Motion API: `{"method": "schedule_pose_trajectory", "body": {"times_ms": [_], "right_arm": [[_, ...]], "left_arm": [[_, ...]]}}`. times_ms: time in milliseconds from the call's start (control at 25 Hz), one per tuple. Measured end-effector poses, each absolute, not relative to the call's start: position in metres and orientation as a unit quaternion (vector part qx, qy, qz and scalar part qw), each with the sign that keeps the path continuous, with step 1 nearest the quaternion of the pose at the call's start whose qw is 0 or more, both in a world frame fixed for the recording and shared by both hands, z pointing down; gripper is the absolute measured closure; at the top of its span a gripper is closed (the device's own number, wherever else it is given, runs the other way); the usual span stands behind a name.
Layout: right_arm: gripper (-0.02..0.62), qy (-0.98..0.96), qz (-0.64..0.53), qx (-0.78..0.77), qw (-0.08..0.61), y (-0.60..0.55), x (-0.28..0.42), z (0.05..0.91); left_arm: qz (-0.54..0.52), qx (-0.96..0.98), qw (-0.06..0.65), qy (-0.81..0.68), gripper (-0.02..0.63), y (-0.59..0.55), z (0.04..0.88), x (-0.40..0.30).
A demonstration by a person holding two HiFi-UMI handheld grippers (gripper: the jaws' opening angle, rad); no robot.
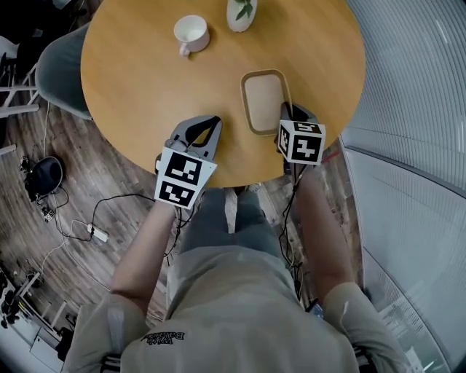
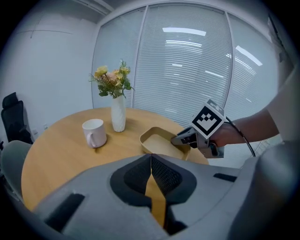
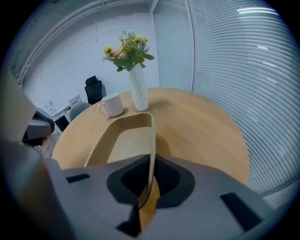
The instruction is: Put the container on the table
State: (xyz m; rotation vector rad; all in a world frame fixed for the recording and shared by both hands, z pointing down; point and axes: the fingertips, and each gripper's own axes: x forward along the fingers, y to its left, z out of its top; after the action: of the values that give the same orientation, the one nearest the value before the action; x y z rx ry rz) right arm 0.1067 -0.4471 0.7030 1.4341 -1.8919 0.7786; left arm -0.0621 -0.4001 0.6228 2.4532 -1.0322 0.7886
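Note:
The container point(image 1: 263, 100) is a shallow tan rectangular tray, low over the round wooden table point(image 1: 145, 87) near its front edge; I cannot tell whether it touches the wood. My right gripper point(image 1: 286, 111) is shut on the tray's near right rim. In the right gripper view that thin wall point(image 3: 152, 136) runs straight out from between the jaws of the right gripper point(image 3: 151, 164). My left gripper point(image 1: 215, 121) sits left of the tray over the table, shut and holding nothing. In the left gripper view, the left gripper point(image 2: 151, 161) faces the container point(image 2: 159, 139).
A white mug point(image 1: 191, 34) and a white vase of flowers point(image 1: 241, 13) stand at the table's far side. A grey chair point(image 1: 58, 69) is tucked in at the left. Cables and a power strip point(image 1: 96, 233) lie on the floor. Blinds point(image 1: 408, 80) run along the right.

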Motion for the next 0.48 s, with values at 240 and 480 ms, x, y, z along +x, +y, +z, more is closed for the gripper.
{"method": "schedule_pose_trajectory", "body": {"times_ms": [240, 480], "right_arm": [[0.564, -0.709, 0.307, 0.540, 0.333, -0.437, 0.111, 0.722], [0.563, -0.717, 0.319, 0.530, 0.321, -0.434, 0.109, 0.732]], "left_arm": [[0.298, 0.866, 0.197, -0.351, 0.584, -0.387, 0.639, -0.060], [0.300, 0.866, 0.197, -0.348, 0.584, -0.379, 0.642, -0.056]]}}
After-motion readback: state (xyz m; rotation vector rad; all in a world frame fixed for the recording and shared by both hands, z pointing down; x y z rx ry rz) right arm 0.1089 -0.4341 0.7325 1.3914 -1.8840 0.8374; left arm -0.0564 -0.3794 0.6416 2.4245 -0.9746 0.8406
